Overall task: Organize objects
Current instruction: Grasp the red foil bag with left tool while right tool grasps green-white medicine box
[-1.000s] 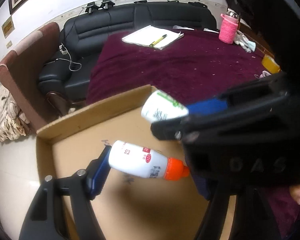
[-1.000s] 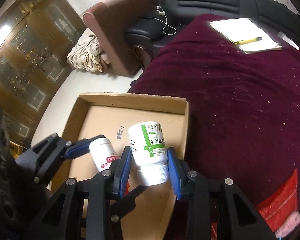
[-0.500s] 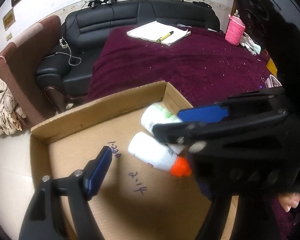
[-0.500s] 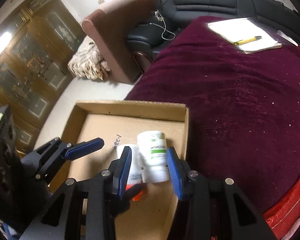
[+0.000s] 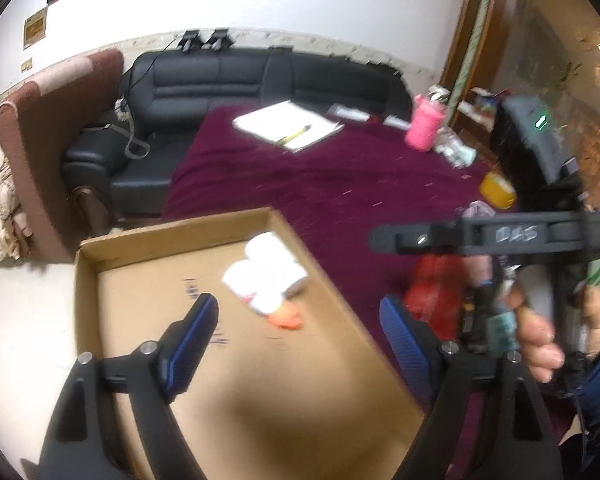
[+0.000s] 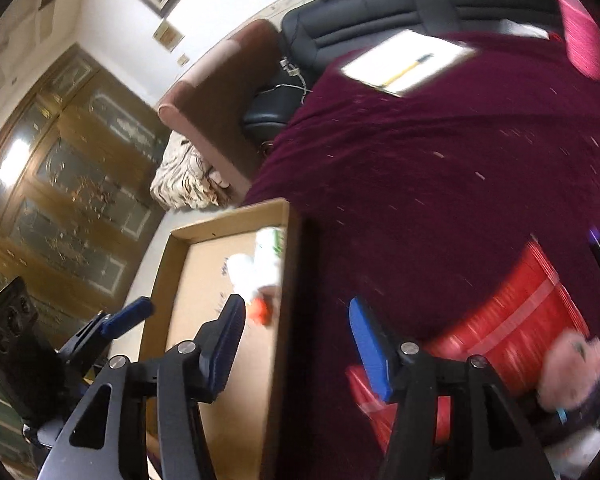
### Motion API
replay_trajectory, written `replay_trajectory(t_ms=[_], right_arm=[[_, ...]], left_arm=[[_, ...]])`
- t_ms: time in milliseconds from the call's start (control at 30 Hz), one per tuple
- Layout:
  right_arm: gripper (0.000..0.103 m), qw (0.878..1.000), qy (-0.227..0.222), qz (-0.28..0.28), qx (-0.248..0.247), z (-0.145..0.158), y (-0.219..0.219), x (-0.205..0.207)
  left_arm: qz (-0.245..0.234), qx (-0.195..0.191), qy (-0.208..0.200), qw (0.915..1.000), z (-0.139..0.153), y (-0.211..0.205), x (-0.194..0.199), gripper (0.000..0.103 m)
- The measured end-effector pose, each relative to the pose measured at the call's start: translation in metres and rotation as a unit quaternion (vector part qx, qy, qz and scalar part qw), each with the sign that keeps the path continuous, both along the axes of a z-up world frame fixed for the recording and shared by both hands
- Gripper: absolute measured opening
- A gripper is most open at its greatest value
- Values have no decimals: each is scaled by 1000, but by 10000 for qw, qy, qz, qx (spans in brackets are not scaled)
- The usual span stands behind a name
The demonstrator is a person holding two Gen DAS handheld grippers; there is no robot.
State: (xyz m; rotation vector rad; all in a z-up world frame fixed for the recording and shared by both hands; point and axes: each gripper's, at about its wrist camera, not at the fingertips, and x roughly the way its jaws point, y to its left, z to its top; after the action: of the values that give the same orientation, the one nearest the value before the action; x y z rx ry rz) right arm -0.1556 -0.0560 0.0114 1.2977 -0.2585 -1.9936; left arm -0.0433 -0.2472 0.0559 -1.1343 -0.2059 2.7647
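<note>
both bottles [image 5: 266,280] lie in the cardboard box [image 5: 100,256]; your left gripper [image 5: 300,330] and right gripper [image 6: 296,344], jaws just opened wide, hold nothing; next, reach for the red packet [image 6: 516,320] at the desk's near edge

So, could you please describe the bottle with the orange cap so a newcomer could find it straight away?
Find the shallow cardboard box at the edge of the dark red tablecloth. Two white bottles lie side by side near its far corner. Yours, the bottle with the orange cap, is the nearer one; the other bottle has green print.
</note>
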Motion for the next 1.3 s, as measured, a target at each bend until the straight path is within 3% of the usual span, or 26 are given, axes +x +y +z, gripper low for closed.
replay_trajectory(t_ms=[267, 567, 700, 833, 933, 1033, 1133, 1233, 1300], right_arm=[[60, 9986, -44, -477, -235, 2, 101, 16], [63, 9881, 577, -1387, -333, 24, 233, 42], [65, 9794, 797, -1830, -290, 34, 283, 48], [77, 9665, 893, -2392, -257, 38, 333, 60], [78, 9571, 929, -2735, -211, 37, 366, 67], [78, 9500, 887, -2991, -127, 31, 387, 70], [78, 9447, 782, -3185, -61, 24, 403, 69], [78, 9408, 688, -3319, 48, 18, 410, 69], [78, 9394, 674, -3359, 141, 17, 411, 69]], left_arm=[[-520, -15, 223, 9984, 9, 74, 14, 88], [-1076, -433, -80, 9932, -20, 157, -7, 88], [-1251, -809, -231, 9886, -31, 184, -23, 88], [-1382, -1340, -694, 9788, -49, 196, -49, 88], [-1371, -1636, -954, 9723, -62, 197, -67, 88], [-1293, -1631, -1154, 9713, -73, 195, -87, 88], [-1402, -1329, -1245, 9732, -77, 197, -101, 89], [-1345, -1216, -1281, 9750, -81, 200, -111, 99], [-1094, -1208, -1509, 9750, -93, 199, -118, 99]])
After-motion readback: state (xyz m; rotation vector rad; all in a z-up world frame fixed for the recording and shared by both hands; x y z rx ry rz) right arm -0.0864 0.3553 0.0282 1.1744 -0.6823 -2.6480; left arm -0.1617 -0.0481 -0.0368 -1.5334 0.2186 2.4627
